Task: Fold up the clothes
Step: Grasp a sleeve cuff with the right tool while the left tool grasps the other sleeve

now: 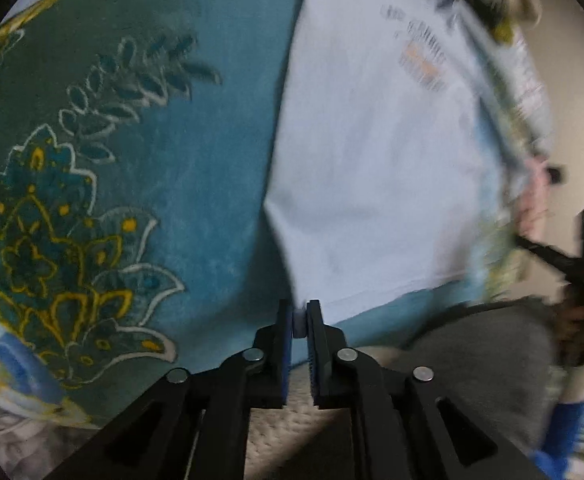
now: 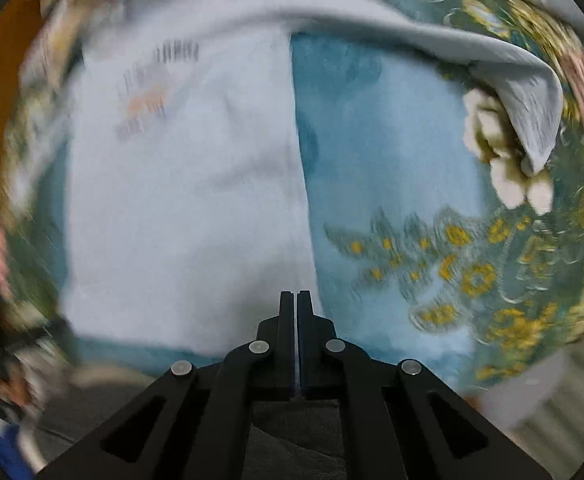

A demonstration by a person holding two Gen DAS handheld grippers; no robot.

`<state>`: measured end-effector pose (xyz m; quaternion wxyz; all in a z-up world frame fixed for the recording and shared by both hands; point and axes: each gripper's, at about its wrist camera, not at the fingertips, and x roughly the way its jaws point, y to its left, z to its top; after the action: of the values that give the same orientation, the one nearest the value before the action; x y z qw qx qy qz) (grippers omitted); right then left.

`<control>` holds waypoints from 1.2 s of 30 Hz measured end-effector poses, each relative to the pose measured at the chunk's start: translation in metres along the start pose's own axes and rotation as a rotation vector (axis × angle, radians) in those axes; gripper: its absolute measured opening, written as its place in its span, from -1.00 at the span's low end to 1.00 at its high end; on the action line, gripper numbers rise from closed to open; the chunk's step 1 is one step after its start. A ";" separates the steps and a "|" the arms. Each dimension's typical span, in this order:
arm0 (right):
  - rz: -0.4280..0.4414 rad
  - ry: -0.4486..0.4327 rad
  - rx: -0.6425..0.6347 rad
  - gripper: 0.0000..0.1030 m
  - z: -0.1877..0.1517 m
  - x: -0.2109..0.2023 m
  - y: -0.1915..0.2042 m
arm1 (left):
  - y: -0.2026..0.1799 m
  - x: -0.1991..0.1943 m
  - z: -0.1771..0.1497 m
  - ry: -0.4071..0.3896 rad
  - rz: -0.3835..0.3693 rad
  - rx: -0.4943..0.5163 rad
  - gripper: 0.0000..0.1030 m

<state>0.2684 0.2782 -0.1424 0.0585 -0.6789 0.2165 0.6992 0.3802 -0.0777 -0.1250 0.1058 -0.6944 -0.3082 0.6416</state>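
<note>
My left gripper has its fingers nearly together, pinching a small bit of the white shirt at its lower corner, where the hem meets the side edge; I can see a sliver of pale cloth between the blue pads. From there the shirt spreads up and to the right across the teal bedspread, which carries a leaf and flower pattern in yellow and white on its left part. A blurred print of dark and orange lettering sits near the far end of the shirt. At the right edge of the left view the other gripper shows as a dark, smeared shape, held in a hand I can barely make out. My right gripper has its fingers pressed flat against each other, and the tips lie over the lower right corner of the shirt; whether any cloth is caught between them I cannot tell. In this view the shirt lies to the left with its right edge running straight down toward my fingertips, and the bedspread fills the right side. A loose grey-white sleeve or fold of cloth droops at the upper right. Both views are smeared with motion.
</note>
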 end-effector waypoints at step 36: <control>0.282 -0.547 1.194 -0.15 0.025 -0.019 -0.283 | 0.179 -0.100 0.125 -0.751 0.130 -0.951 -0.63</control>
<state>0.3528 0.5459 -0.1871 0.3846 -0.2937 0.6302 0.6072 0.3142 -0.3066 -0.1586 -0.3712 -0.4091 -0.5340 0.6400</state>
